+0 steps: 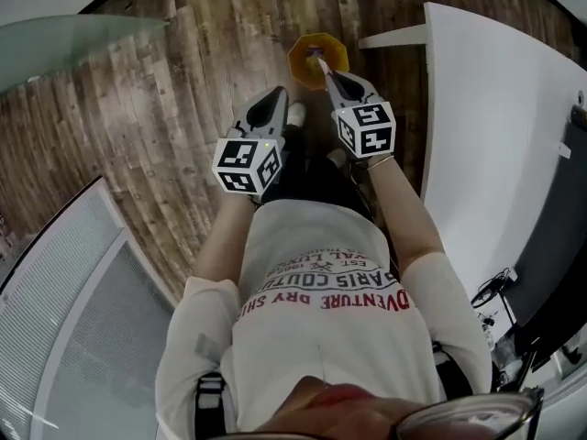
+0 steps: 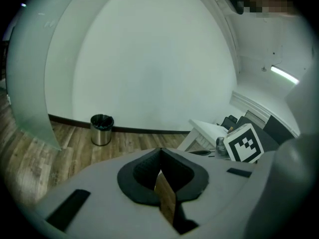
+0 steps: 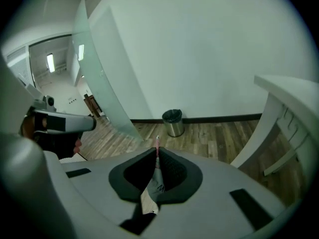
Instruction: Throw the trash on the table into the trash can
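Left gripper (image 2: 160,154): clenching a flat brown scrap (image 2: 166,197) that is standing edge-on between the pads. The scrap's lower end is slipping out of sight into the gripper body, and its material is not showing.
Right gripper (image 3: 157,151): clamping a thin pale wrapper (image 3: 150,192), whose pink tip is poking past the jaw tips toward the trash can. The print on it is too small to read.
Both tools from above: the left gripper (image 1: 278,92) and right gripper (image 1: 323,68) are being held out side by side in front of the person's torso.
Orange-rimmed object (image 1: 316,51): sitting beneath the right gripper's tip in the head view. The jaws are covering its middle, so what it is cannot be told.
Table (image 3: 294,96): white, standing to the right of the trash can and nearer than it. The frame edge is cutting off its top in the right gripper view.
Frosted panel (image 3: 102,78): rising to the left of the trash can, with its upper end curving out of frame.
Trash can (image 3: 173,122): steel with a black liner, standing on the wood floor against the wall's dark baseboard. It is well apart from both grippers and also showing in the left gripper view (image 2: 101,129). Its contents are not visible.
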{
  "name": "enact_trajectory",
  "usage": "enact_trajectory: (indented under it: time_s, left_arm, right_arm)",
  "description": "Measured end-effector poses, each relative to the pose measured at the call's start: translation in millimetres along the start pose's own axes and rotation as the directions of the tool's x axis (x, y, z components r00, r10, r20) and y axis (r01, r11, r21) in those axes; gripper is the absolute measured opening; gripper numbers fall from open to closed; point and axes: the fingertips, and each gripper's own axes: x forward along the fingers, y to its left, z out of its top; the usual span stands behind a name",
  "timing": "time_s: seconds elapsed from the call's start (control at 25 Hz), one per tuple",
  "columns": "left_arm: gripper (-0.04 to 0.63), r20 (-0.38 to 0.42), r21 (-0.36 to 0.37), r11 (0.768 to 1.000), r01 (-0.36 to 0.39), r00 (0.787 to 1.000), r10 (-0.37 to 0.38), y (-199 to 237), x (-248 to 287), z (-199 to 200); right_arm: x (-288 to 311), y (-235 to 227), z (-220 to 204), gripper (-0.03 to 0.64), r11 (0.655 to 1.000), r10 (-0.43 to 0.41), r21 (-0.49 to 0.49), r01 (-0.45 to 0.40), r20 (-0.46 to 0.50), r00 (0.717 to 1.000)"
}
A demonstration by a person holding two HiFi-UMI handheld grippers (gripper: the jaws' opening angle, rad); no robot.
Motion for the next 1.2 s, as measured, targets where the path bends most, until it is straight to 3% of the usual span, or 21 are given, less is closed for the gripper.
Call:
enact_trajectory:
  time_s: [0.28,0.56,0.72,0.8,0.88,1.2]
  left_arm:
    - [0.023,-0.098,-0.055,0.998,-0.011,0.995,0.006,76,89,-87]
    - [0.023,-0.119,-0.120,0.992,-0.040,0.993,0.025,134,150,-186]
    - [0.023,-0.139,-0.140,0.988,-0.061,0.989,0.041,155,169,-223]
    - [0.023,-0.143,-0.151,0.986,-0.070,0.989,0.048,160,172,-233]
    - [0.023,-0.145,-0.157,0.985,-0.076,0.988,0.053,161,172,-236]
    - [0.023,-0.122,-0.142,0.988,-0.064,0.991,0.047,130,138,-190]
  right_arm:
    - [122,-65,-101,0.034,0.994,-0.034,0.097,0.043,-0.092,0.995]
    - [221,-115,-213,0.035,0.991,-0.048,0.116,0.063,-0.131,0.990]
    - [255,-129,-255,0.035,0.991,-0.050,0.113,0.069,-0.166,0.985]
    - [264,-132,-265,0.062,0.992,-0.055,0.099,0.074,-0.181,0.982]
    - [267,-132,-269,0.175,0.991,-0.061,0.101,0.083,-0.199,0.978]
    - [216,-100,-214,0.173,0.994,-0.047,0.091,0.064,-0.174,0.984]
